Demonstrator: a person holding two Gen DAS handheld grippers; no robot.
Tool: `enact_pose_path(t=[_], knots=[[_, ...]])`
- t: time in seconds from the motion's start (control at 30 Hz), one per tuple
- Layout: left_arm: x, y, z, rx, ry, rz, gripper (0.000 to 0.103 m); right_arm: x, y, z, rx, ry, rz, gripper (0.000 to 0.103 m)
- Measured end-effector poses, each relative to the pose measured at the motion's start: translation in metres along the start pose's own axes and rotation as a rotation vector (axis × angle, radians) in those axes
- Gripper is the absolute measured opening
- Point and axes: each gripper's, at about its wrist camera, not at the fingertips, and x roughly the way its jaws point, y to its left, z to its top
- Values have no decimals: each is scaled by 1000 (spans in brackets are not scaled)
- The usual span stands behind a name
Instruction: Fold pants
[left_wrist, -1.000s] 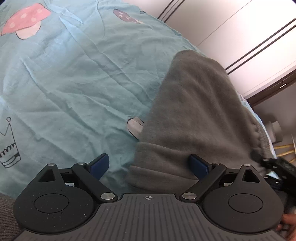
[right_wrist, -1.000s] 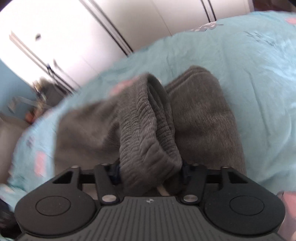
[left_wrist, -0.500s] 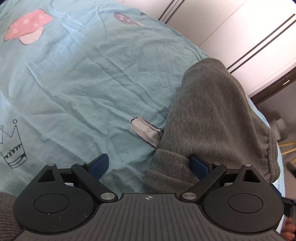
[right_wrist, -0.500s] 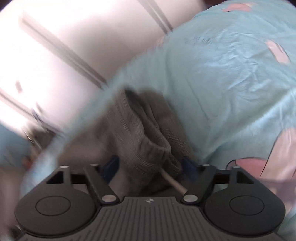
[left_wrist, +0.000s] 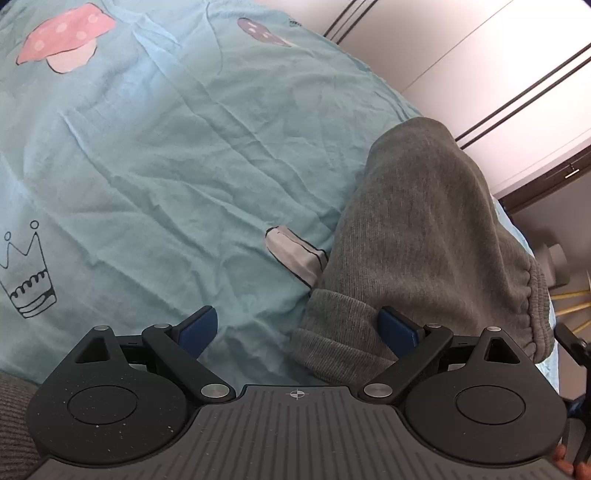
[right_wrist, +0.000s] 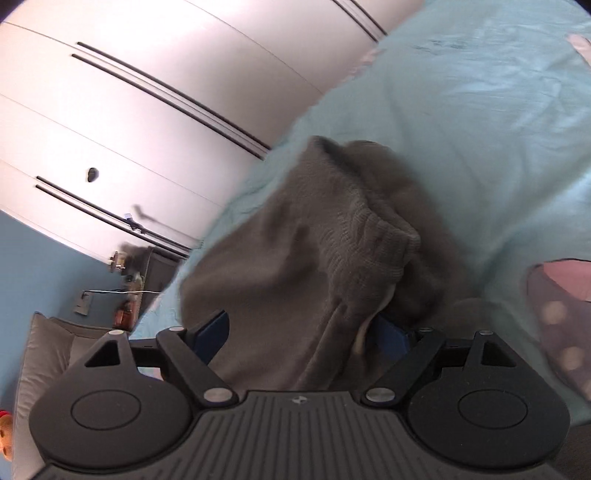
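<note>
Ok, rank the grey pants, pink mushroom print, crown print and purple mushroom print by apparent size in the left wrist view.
1. Grey pants, far the largest.
2. Pink mushroom print.
3. Crown print, close to the pink one in size; nearer the camera, so unsure.
4. Purple mushroom print, smallest.

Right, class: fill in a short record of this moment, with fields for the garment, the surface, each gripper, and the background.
garment: grey ribbed knit pants, bunched, lying on the sheet
surface: light blue wrinkled bedsheet printed with mushrooms and a crown
left gripper: jaws wide apart, cuff edge lies between them, not clamped
right gripper: jaws apart, pants fabric draped between them
background: white wardrobe doors with dark lines
</note>
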Motion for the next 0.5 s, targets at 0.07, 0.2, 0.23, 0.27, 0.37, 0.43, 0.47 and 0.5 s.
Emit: enact_pose_path(t=[0.07, 0.2, 0.23, 0.27, 0.37, 0.43, 0.47, 0.5], knots=[[1, 0, 0, 6, 6, 4, 97, 8, 4, 5, -11, -1, -55, 86], [0, -1, -1, 7, 4, 0, 97, 15, -2, 6, 72, -9, -1, 88], [1, -1, -1, 8, 4, 1, 97, 15, 4, 8, 43, -24, 25, 88], [1, -1, -1, 9, 7, 0, 97, 18, 8, 10, 17, -31, 52, 89], [1, 0, -1, 3, 12, 1, 97, 34, 8, 15, -23, -59, 103, 97], [0, 1, -1, -1, 15, -2, 97, 50, 3, 14, -32, -25, -66, 93], [-1, 1, -2, -2, 13, -1, 97, 52, -1, 12, -15, -19, -75, 91], [-1, 2, -2, -2, 11, -2, 97, 47, -4, 10, 5, -50, -46, 92]])
